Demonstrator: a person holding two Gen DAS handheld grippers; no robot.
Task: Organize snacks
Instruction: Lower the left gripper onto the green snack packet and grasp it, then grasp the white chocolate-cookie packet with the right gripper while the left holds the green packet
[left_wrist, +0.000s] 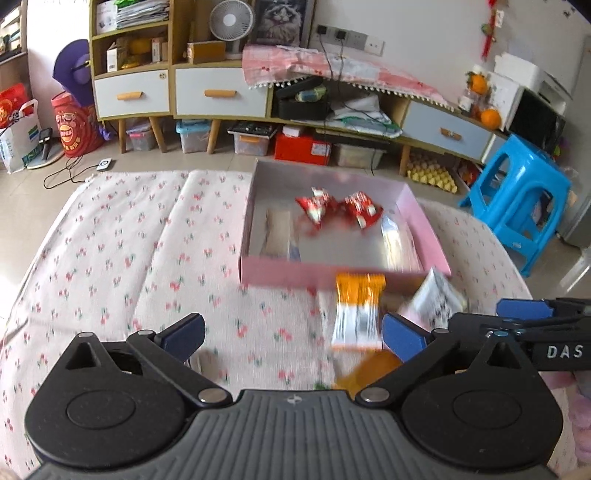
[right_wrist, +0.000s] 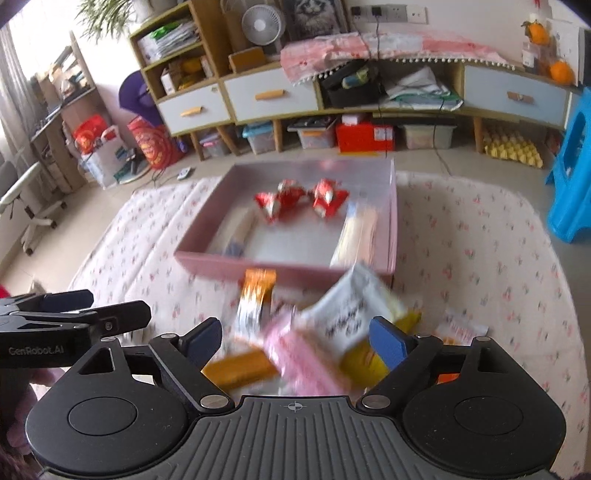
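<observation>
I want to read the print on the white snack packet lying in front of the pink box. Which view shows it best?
The right wrist view: the white packet lies near centre, dark lettering facing the camera, though blurred. The left wrist view catches it only at the right, smaller and partly hidden behind the left gripper's finger.

Motion blur smears the snack packets (right_wrist: 325, 332) heaped just before the pink box (right_wrist: 280, 264); their print is unreadable. Flat packets (left_wrist: 400, 240) inside the box are likewise too blurred to identify.
</observation>
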